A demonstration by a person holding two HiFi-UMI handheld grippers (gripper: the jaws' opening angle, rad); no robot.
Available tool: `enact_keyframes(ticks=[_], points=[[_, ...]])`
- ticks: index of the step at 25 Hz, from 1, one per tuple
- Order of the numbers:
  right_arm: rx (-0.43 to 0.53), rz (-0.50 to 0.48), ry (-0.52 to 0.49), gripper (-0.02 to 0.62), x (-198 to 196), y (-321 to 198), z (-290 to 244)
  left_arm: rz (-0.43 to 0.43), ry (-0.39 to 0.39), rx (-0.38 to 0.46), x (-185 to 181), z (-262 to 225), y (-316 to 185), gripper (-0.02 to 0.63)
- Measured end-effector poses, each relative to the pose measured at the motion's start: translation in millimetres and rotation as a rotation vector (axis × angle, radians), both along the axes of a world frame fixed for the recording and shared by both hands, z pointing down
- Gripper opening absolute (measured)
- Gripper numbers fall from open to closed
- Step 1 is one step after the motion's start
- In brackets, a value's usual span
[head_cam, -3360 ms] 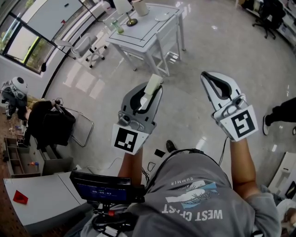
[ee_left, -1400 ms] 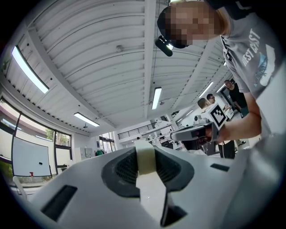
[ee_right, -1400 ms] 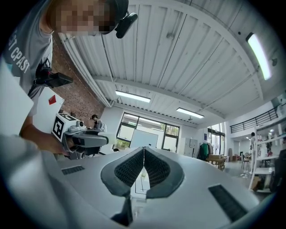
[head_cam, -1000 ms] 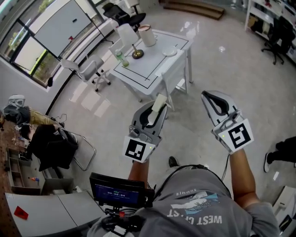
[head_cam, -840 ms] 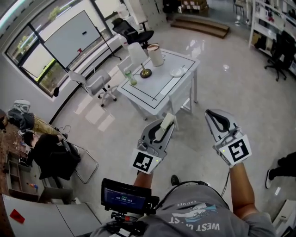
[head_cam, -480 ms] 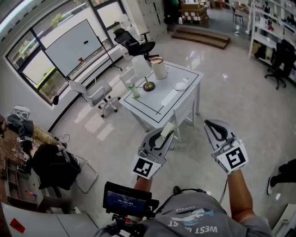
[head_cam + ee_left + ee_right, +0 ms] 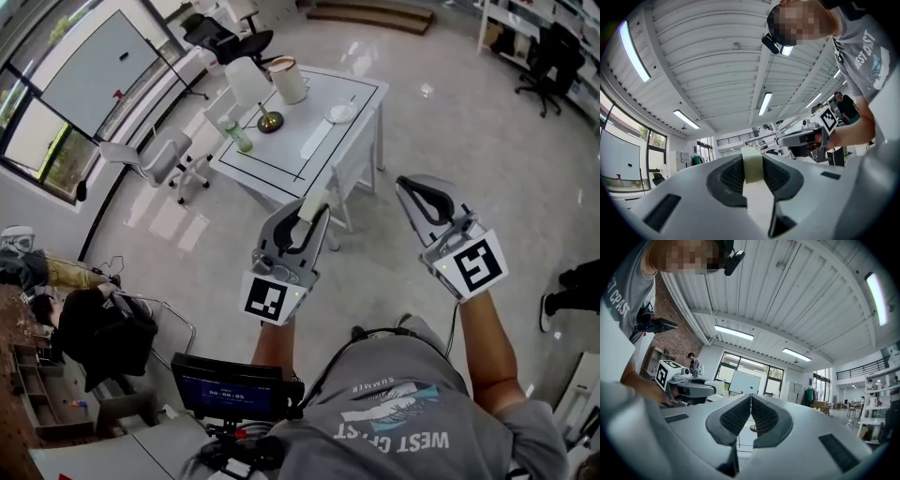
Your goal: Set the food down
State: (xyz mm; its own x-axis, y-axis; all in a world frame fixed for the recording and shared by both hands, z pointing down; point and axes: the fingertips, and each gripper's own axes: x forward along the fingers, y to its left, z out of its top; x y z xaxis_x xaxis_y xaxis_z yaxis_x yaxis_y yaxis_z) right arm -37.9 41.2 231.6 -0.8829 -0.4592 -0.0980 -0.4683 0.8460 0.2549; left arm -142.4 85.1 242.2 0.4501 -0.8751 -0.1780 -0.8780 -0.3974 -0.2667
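The food [image 7: 316,201] is a pale cream block, and my left gripper [image 7: 306,217] is shut on it, with the block's end sticking out past the fingertips. In the left gripper view the food [image 7: 752,165] stands upright between the dark ribbed pads [image 7: 729,176], pointing toward the ceiling. My right gripper [image 7: 409,187] is held level with the left one, off to its right. Its jaws meet with nothing between them, as the right gripper view shows [image 7: 750,405]. Both grippers hang in the air over the floor, short of the white table [image 7: 316,139].
On the white table stand a lamp [image 7: 247,86], a cup-like container [image 7: 287,79], a green bottle [image 7: 240,139] and a small plate [image 7: 340,112]. A white chair [image 7: 350,172] is tucked in at its near side. Office chairs [image 7: 159,156] stand to the left.
The head view has swung and tilted down, so the white table sits higher in the frame. Both grippers keep their pose, and the left one still holds the food.
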Motion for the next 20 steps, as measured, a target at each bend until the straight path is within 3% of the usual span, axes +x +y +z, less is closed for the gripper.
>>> enact_keyframes(ticks=[4,6,10,16,20], points=[[-0.024,0.001,0.045,0.008,-9.4,-30.4,15.7,-0.021,0.022,-0.029,-9.4,12.1,-26.9,0.091],[-0.017,-0.026,0.057,0.008,-14.2,-40.7,16.7,-0.043,0.013,0.004,-10.8,9.0,-35.3,0.091],[0.026,-0.069,0.036,0.008,6.5,-53.8,8.7,-0.060,0.020,0.025,15.2,11.9,-48.7,0.091],[-0.056,-0.054,0.027,0.008,25.5,-96.5,7.1,-0.066,0.029,0.020,31.7,1.5,-89.7,0.091],[-0.031,-0.088,0.036,0.008,32.1,-119.7,8.3,-0.107,0.015,0.030,37.1,3.1,-111.1,0.091]])
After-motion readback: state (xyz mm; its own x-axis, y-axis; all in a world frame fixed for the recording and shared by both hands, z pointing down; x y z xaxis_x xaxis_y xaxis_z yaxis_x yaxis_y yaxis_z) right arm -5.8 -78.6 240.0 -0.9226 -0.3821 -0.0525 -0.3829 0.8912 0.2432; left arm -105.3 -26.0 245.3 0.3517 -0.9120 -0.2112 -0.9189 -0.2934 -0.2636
